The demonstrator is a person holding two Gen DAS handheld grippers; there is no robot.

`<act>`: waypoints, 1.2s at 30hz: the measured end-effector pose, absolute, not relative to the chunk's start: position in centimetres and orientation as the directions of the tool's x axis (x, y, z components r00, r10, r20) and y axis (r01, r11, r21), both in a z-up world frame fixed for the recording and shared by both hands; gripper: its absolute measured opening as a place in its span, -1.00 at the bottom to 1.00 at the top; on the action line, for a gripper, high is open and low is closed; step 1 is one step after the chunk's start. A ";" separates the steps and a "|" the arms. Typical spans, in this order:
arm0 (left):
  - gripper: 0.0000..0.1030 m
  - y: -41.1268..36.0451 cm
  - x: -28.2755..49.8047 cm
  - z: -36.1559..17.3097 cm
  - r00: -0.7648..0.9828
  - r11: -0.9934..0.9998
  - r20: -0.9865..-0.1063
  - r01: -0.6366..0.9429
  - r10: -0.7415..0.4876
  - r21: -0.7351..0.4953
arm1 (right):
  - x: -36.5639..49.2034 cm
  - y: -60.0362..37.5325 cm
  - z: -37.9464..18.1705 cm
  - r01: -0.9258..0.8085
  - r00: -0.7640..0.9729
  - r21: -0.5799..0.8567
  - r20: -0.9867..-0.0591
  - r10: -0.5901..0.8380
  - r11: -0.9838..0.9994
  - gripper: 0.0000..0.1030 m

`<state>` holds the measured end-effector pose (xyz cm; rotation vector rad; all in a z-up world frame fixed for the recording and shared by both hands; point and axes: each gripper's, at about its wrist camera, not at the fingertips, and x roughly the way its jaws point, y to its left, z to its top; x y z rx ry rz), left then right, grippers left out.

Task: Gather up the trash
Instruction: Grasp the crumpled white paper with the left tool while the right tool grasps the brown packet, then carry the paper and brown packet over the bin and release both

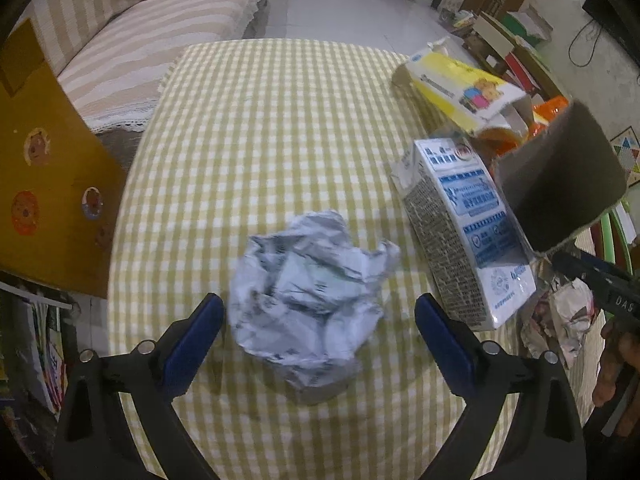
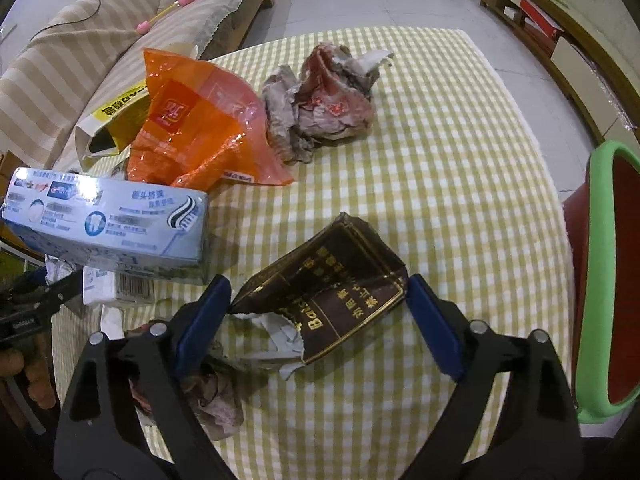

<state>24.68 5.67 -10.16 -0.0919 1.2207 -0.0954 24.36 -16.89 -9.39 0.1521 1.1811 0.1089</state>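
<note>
A crumpled white paper ball point(image 1: 312, 296) lies on the yellow checked tablecloth point(image 1: 280, 120), between the blue pads of my open left gripper point(image 1: 320, 308), which straddles it without touching. A blue and white toothpaste box point(image 1: 460, 232) stands to its right. In the right wrist view a torn brown and gold carton point(image 2: 340, 292) sits between the pads of my right gripper point(image 2: 320, 292). The pads touch or nearly touch its sides, and the carton is crumpled. The toothpaste box point(image 2: 108, 216) lies to the left there.
An orange plastic bag point(image 2: 200, 128), a yellow carton point(image 2: 116, 120) and a crumpled reddish-grey paper wad point(image 2: 324, 100) lie further back on the table point(image 2: 460, 160). A green-rimmed red chair point(image 2: 608, 280) stands at the right. A striped sofa point(image 1: 140, 40) is behind, a yellow cardboard panel point(image 1: 44, 168) at left.
</note>
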 end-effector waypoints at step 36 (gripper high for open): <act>-0.02 6.8 19.9 -2.1 0.486 0.986 -0.865 -0.032 -0.128 -0.163 | 20.0 -20.3 -1.2 -0.056 0.513 0.259 -0.821 0.250 0.964 0.04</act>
